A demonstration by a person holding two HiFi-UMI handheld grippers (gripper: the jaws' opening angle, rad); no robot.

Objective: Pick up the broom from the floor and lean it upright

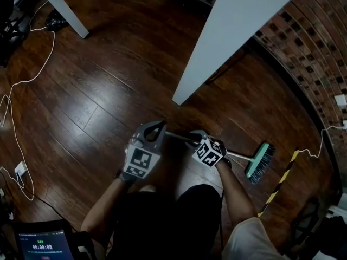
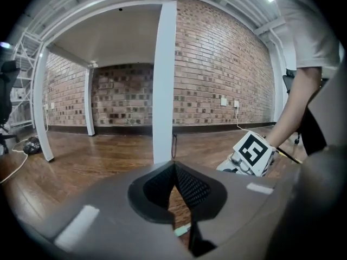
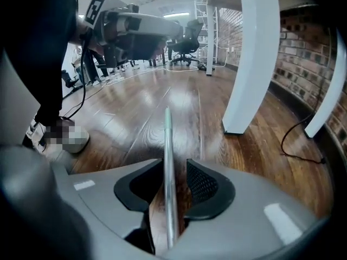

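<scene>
Lying flat on the wood floor (image 1: 108, 91) toward its brick-wall edge, broom (image 1: 259, 161) with handle running loose between the spread jaws of the right gripper (image 3: 174, 164), green end showing beneath the left gripper (image 2: 174, 166), tips pinched together.

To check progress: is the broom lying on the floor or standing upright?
Lying flat. The broom rests on the floor, its handle passing between the right gripper's open jaws.
</scene>
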